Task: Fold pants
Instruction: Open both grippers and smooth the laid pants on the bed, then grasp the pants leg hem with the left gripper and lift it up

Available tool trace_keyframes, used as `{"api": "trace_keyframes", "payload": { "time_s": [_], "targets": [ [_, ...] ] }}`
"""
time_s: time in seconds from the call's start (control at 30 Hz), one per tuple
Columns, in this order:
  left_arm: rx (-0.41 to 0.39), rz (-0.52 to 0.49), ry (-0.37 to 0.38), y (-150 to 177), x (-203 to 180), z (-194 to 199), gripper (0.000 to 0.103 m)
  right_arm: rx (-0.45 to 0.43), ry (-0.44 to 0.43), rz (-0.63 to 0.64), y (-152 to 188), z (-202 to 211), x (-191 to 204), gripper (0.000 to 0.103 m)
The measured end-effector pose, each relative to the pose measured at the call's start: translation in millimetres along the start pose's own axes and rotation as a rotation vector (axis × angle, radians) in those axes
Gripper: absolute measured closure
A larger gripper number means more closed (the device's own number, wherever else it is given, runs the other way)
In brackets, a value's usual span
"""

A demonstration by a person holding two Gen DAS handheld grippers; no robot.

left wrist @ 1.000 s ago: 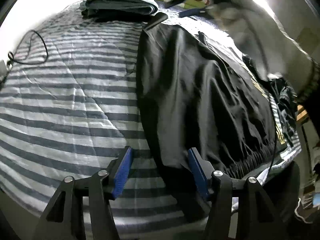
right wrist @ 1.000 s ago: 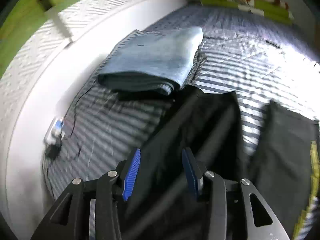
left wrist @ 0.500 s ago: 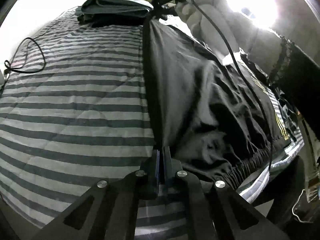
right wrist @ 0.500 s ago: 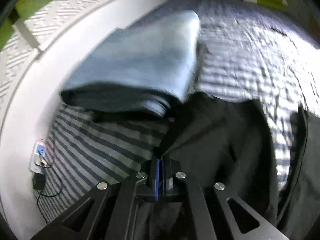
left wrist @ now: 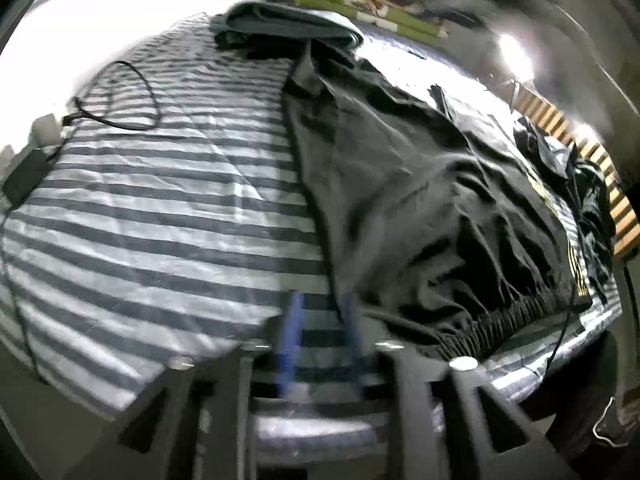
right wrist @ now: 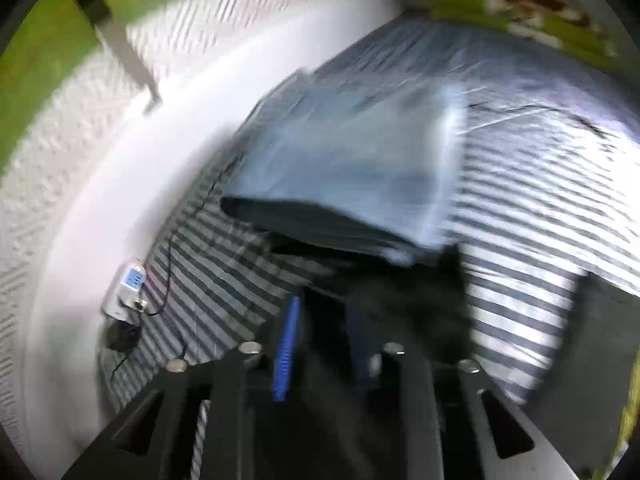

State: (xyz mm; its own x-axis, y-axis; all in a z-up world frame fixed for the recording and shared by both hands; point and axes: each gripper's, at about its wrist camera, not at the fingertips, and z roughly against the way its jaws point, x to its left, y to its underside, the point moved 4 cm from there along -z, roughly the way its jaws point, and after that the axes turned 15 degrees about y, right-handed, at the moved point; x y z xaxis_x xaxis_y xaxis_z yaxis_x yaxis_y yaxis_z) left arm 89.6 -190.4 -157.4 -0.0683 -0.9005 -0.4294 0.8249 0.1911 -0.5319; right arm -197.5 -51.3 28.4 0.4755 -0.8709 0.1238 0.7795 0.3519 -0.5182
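Observation:
The black pants [left wrist: 400, 184] lie rumpled lengthwise on the striped bed cover [left wrist: 160, 208], elastic waistband nearest the camera. My left gripper [left wrist: 320, 340] is blurred and its jaws are opening. Only striped cover shows between the blue pads [left wrist: 290, 340], and the pants' left edge sits just beyond the right pad. In the right wrist view the pants' leg end [right wrist: 400, 296] lies crumpled below a folded garment. My right gripper [right wrist: 322, 348] hovers over that end with jaws opening. Dark cloth shows between and under its pads without being pinched.
A folded blue-grey garment [right wrist: 348, 172] sits at the head of the bed by the white wall. A black cable [left wrist: 120, 120] loops on the cover, running to a plug strip [right wrist: 128, 284]. More dark clothing [left wrist: 580, 184] and wooden slats [left wrist: 600, 168] lie at the right edge.
Both grippers went from open to shut on the pants' edge, and now stand open again with the cloth let go. The right gripper has risen; the pants look more bunched.

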Motion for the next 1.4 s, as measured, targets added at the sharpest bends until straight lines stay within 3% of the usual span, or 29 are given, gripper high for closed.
{"api": "trace_keyframes", "payload": {
  "time_s": [0.1, 0.17, 0.3, 0.37, 0.5, 0.6, 0.7, 0.8, 0.87, 0.93, 1.07, 1.17, 1.3, 1.4],
  "targets": [
    [-0.062, 0.002, -0.008, -6.2, -3.1, 19.0, 0.06, -0.029, 0.078, -0.044, 56.5, 61.4, -74.6, 0.072],
    [-0.071, -0.008, 0.003, -11.0, -14.7, 22.8, 0.058, -0.01, 0.162, -0.086, 118.2, 90.3, -131.6, 0.07],
    [-0.007, -0.036, 0.056, -9.4, -46.0, 1.0, 0.056, 0.084, 0.272, -0.195, 227.7, 110.8, -211.7, 0.069],
    [0.061, -0.067, 0.054, -2.2, -61.0, -21.6, 0.056, 0.129, 0.276, -0.236, 272.0, 112.2, -234.1, 0.069],
    [0.144, -0.111, -0.074, 10.8, -62.7, -43.5, 0.056, 0.18, 0.191, -0.324, 329.0, 104.6, -250.0, 0.069],
    [0.148, -0.096, -0.176, 14.0, -53.5, -38.9, 0.056, 0.198, 0.115, -0.343, 343.4, 93.6, -242.1, 0.069],
    [0.117, -0.112, -0.194, 11.6, -64.9, -23.0, 0.056, 0.206, 0.034, -0.338, 346.6, 81.8, -225.6, 0.069],
    [0.095, -0.213, -0.157, 5.1, -114.9, -15.5, 0.056, 0.205, 0.009, -0.292, 350.4, 77.0, -213.7, 0.07],
    [0.1, -0.297, -0.092, 2.4, -161.6, -21.8, 0.041, 0.206, 0.045, -0.234, 352.8, 79.9, -209.0, 0.076],
    [0.114, -0.376, -0.02, 2.9, -206.7, -35.2, 0.033, 0.185, 0.035, -0.194, 353.1, 90.1, -210.1, 0.076],
    [0.201, -0.547, 0.108, 17.5, -298.5, -82.0, 0.033, 0.105, 0.062, -0.201, 345.4, 121.9, -233.6, 0.075],
    [0.288, -0.655, 0.151, 39.4, -350.5, -121.0, 0.033, 0.054, 0.093, -0.257, 338.5, 143.7, -267.9, 0.075],
    [0.367, -0.733, 0.165, 62.2, -385.3, -154.6, 0.033, 0.018, 0.079, -0.323, 319.5, 152.8, -301.3, 0.069],
    [0.397, -0.762, 0.136, 67.1, -388.9, -174.7, 0.033, 0.022, 0.051, -0.35, 299.2, 141.8, -319.5, 0.069]
  ]
}}
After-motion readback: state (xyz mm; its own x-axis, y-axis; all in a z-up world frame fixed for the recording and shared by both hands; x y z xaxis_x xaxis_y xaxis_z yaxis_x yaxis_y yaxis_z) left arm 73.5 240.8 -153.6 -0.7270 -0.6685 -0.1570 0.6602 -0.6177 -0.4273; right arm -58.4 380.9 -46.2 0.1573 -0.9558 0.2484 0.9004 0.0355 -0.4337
